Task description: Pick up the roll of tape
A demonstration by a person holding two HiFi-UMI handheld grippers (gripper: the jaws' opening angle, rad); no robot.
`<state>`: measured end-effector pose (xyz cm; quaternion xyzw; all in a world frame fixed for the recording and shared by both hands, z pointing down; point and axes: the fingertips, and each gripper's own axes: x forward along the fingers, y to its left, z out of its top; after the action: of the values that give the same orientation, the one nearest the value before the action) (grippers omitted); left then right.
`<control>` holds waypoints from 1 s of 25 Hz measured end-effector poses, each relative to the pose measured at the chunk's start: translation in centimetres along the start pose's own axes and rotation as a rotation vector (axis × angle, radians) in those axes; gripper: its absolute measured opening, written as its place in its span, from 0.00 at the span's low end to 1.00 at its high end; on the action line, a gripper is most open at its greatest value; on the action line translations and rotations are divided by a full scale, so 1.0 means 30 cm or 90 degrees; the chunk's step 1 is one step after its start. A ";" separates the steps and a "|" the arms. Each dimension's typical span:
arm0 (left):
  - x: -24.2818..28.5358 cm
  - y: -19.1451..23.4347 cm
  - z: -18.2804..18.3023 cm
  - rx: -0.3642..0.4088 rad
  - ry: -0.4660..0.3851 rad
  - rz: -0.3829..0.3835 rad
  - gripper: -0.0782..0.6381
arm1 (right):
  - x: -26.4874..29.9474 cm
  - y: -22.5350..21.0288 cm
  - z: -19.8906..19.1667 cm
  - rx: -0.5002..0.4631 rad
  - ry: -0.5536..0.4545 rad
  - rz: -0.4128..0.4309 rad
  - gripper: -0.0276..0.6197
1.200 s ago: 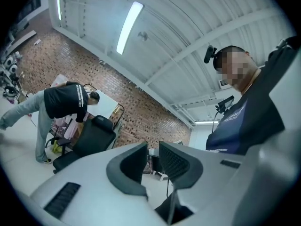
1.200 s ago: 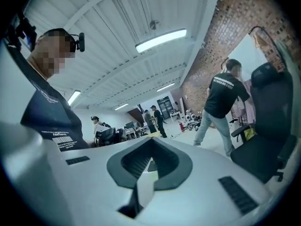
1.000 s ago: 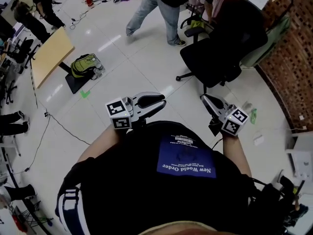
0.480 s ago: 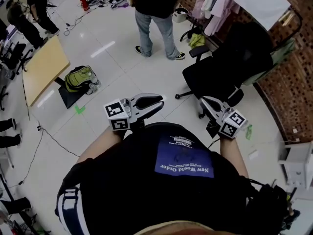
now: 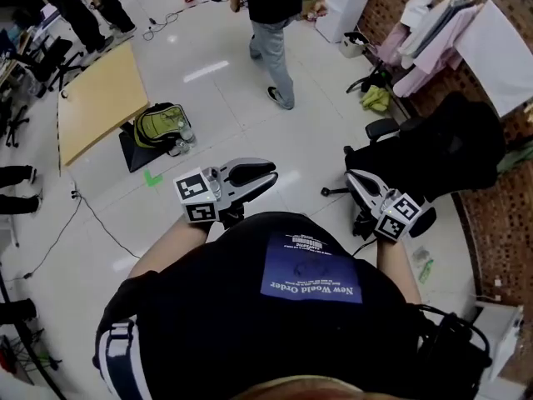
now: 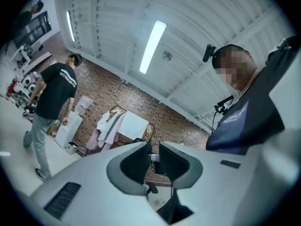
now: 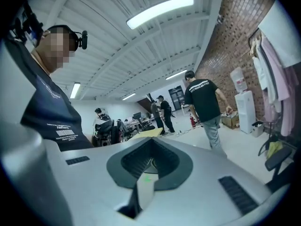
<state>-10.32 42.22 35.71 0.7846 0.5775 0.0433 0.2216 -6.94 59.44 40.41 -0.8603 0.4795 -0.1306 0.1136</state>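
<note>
No roll of tape shows in any view. I hold both grippers in front of my chest over a white tiled floor. In the head view my left gripper points right and my right gripper points up-left. In the left gripper view the left gripper has a narrow gap between its dark pads, with nothing in it, and faces a brick wall. In the right gripper view the right gripper has its pads meeting at the tips, empty, and looks across an open workroom.
A black office chair stands close on my right. A person walks ahead. At left lie a wooden board, a green backpack and a floor cable. Clothes hang along the brick wall.
The floor scene has shifted as I move across the room: chair, backpack and board have shifted in view, and the walking person is farther ahead. Both grippers keep their pose at my chest.
</note>
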 end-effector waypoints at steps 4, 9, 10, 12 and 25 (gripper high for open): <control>-0.033 0.171 0.025 0.003 -0.022 0.079 0.22 | 0.204 -0.152 0.027 -0.002 0.025 0.076 0.02; -0.019 0.421 0.141 0.031 -0.055 0.173 0.22 | 0.486 -0.367 0.131 -0.023 0.062 0.182 0.02; -0.013 0.466 0.170 0.034 -0.066 0.191 0.22 | 0.537 -0.408 0.153 -0.023 0.072 0.198 0.02; -0.008 0.540 0.226 0.039 -0.088 0.227 0.22 | 0.638 -0.477 0.204 -0.025 0.089 0.237 0.02; -0.222 0.860 0.388 0.072 -0.183 0.481 0.22 | 1.306 -0.543 0.346 -0.084 0.164 0.507 0.02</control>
<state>14.13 26.54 36.77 0.9505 0.2133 -0.0199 0.2251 29.29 35.07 40.42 -0.5897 0.7923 -0.1515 0.0390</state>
